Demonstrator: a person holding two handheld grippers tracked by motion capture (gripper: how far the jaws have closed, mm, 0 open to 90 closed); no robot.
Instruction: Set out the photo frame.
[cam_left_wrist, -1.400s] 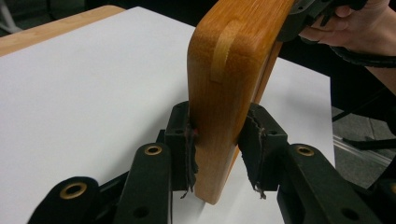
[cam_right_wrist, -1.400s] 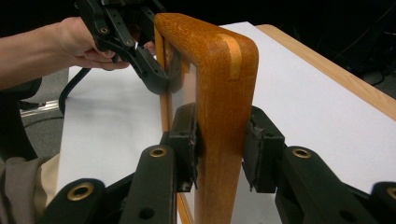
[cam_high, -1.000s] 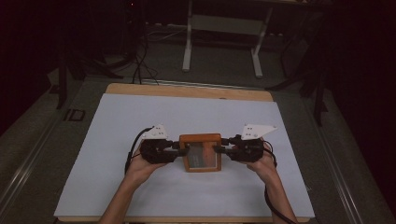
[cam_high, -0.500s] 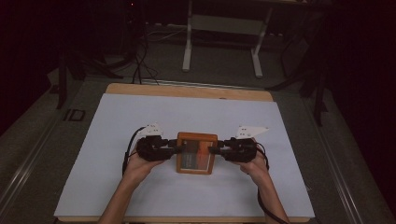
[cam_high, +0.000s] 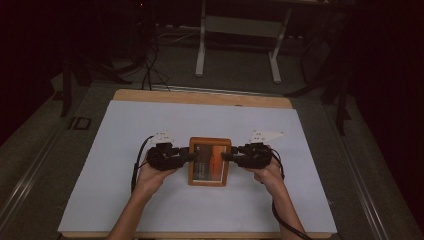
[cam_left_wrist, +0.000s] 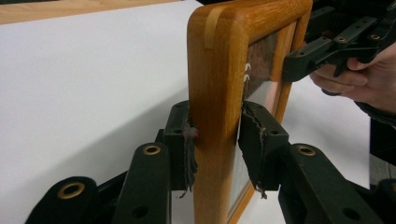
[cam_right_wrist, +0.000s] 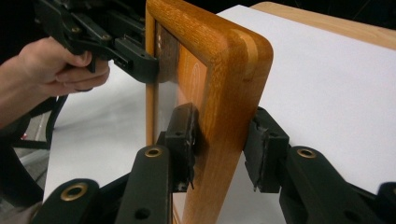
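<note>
The left tool (cam_high: 187, 156) is closed onto the left side rail of a wooden picture frame (cam_high: 209, 161), and in the left gripper view its two ribbed pads (cam_left_wrist: 252, 140) press the front and back faces of that rail (cam_left_wrist: 215, 116), so the jaws stand narrow with the wood between them. The right tool (cam_high: 226, 156) clamps the opposite rail in the same way; in the right gripper view its pads (cam_right_wrist: 184, 135) sit on either side of the rounded wooden edge (cam_right_wrist: 224, 93), one on the glazed front and one on the back. In the high view the frame sits at the centre of the white sheet (cam_high: 125, 200) that covers the worktop (cam_high: 200, 96), with the left tool at its 9 o'clock and the right tool at its 3 o'clock, each held by a hand (cam_high: 152, 175) whose forearm comes in from 6 o'clock; the right hand (cam_high: 267, 175) mirrors it. The frame's glass shows a dark and orange picture. From the gripper views the frame appears raised on edge off the sheet, though whether its lower edge touches the sheet cannot be told. A black cable (cam_high: 136, 165) loops from the left tool toward 7 o'clock. Beyond the worktop, at 12 o'clock, the pale legs of a stand (cam_high: 202, 45) rise from a dark floor.
</note>
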